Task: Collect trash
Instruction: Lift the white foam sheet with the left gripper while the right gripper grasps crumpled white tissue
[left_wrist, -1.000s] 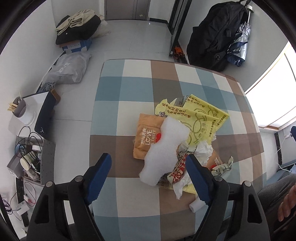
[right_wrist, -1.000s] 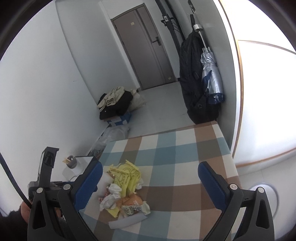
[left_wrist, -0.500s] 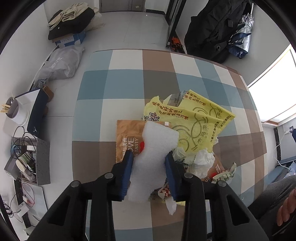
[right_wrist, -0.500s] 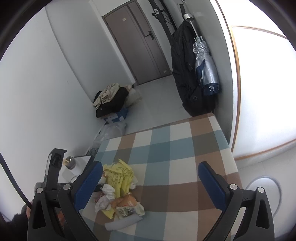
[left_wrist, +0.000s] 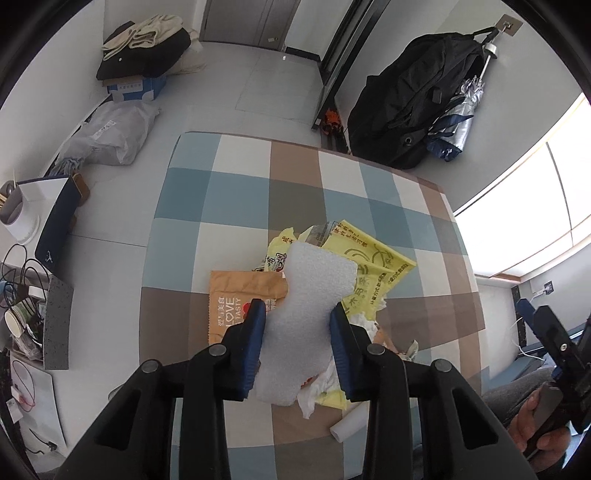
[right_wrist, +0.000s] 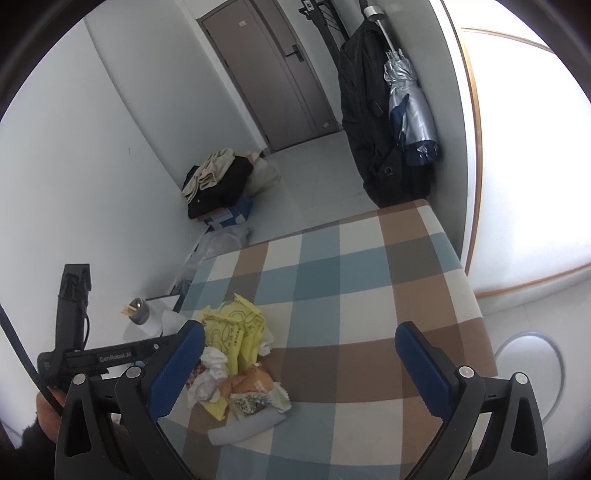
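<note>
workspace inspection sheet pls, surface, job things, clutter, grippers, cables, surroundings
surface: checked tablecloth, blue, white and brown squares, far half bare.
job's things: white foam piece pinched above the trash pile; yellow wrappers, orange snack packet, crumpled tissues and a white paper roll lie on the cloth.
clutter: paper cup and grey box beside the table.
grippers: left gripper shut on the foam piece; right gripper open, nothing between its jaws.
cables: black and red wires on the floor beside the table.
surroundings: black bag and folded umbrella hung on the wall, clothes pile, grey door.
</note>
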